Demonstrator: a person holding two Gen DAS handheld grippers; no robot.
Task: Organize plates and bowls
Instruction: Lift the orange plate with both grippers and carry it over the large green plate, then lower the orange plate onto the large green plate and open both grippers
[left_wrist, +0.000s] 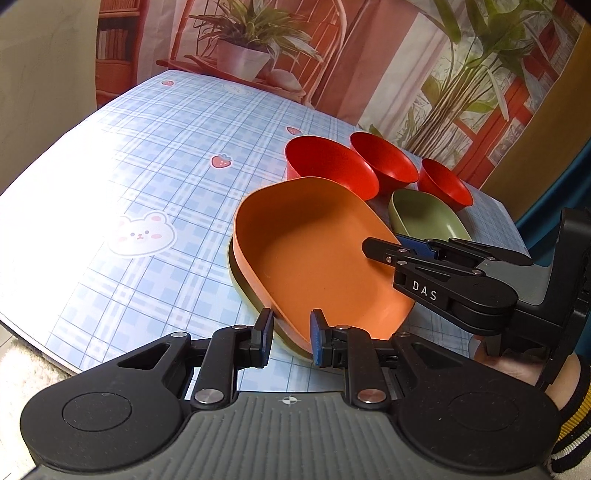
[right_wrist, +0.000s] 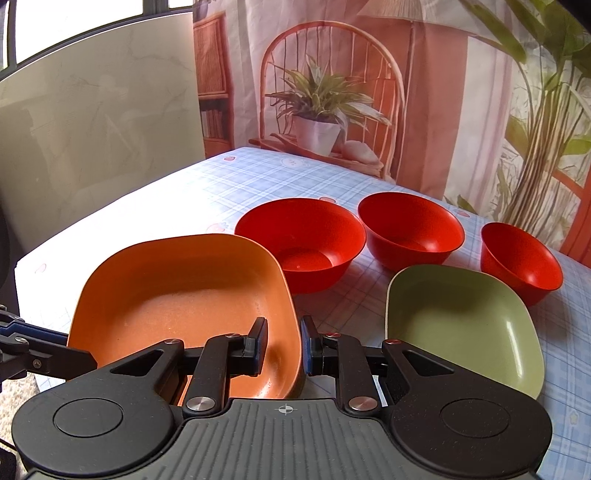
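I'm holding both grippers on the orange plate (left_wrist: 314, 254). My left gripper (left_wrist: 291, 334) is pinching the plate's near rim: one blue pad is sitting outside the wall, the other inside, jaws nearly together on the thin edge. My right gripper (right_wrist: 283, 345) is doing the same on the plate's right-hand rim, one finger inside the dish, one outside. In the left view it's reaching in from the right, black arms marked DAS, tips at the plate's edge.

The orange plate is tilting slightly and sitting over a second plate (left_wrist: 240, 288), olive-coloured, of which only a thin edge is showing under its left and near sides. I can't tell if the two are fully nested or just touching.

A green plate (right_wrist: 461, 332) is lying flat on the table (left_wrist: 147, 177), just right of the orange one, apart from it. Three red bowls are standing upright in a row behind the plates: the left bowl (right_wrist: 301, 243) close behind the orange plate's far corner, the middle bowl (right_wrist: 410, 230) just beside it, the right bowl (right_wrist: 521, 262) a little further off, behind the green plate's far right corner.

The table is wearing a blue plaid cloth with bears and strawberries. A printed backdrop (right_wrist: 332, 92) with plants and a chair is hanging behind. A striped sleeve (left_wrist: 572, 424) is showing at the lower right of the left view.
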